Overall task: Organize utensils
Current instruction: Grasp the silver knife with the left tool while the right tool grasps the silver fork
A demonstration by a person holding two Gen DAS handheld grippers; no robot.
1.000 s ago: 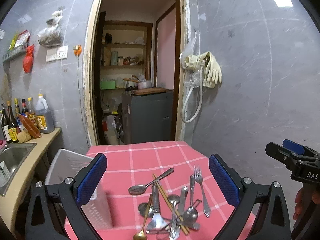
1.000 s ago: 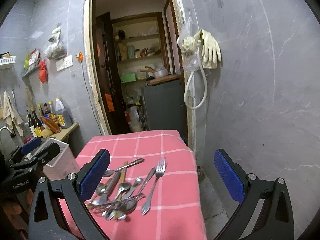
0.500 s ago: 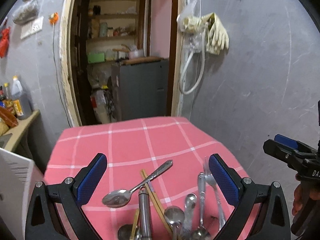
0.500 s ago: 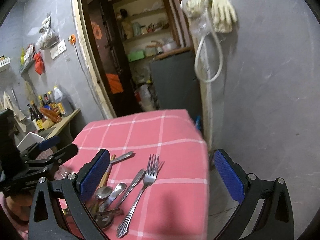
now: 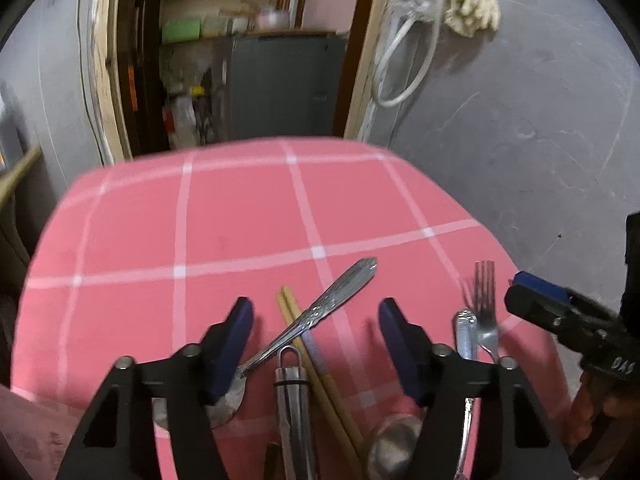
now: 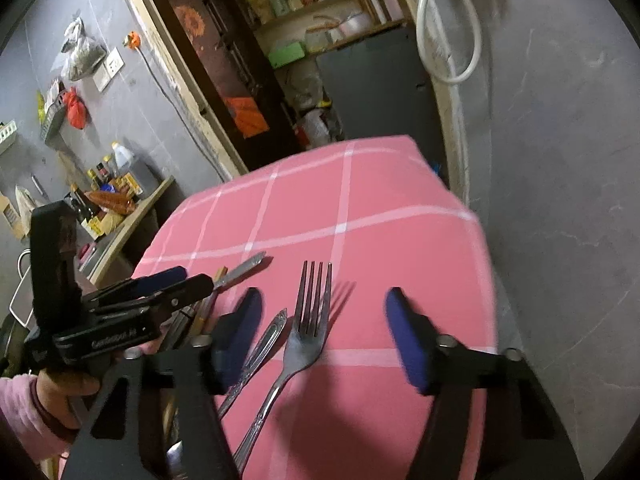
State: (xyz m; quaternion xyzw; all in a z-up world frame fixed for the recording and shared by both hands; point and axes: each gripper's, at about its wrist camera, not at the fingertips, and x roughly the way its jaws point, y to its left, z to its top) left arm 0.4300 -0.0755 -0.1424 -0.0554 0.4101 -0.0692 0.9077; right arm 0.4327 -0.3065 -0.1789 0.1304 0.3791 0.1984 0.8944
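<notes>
Both grippers dropped toward the utensil pile over the last second, and both sets of jaws have just been closing from wide to about halfway.

Left wrist view: left gripper (image 5: 316, 330) hovers over the pink checked tablecloth (image 5: 240, 220), holding nothing. Between its pads lie a spoon handle (image 5: 336, 300) and chopsticks (image 5: 292, 316), running toward 12 and 1 o'clock.

Right wrist view: right gripper (image 6: 322, 320) is half open too, empty, with the fork (image 6: 306, 332) between the pads, tines at 12 o'clock. Looks like picking is about to start; nothing's sorted yet.
</notes>
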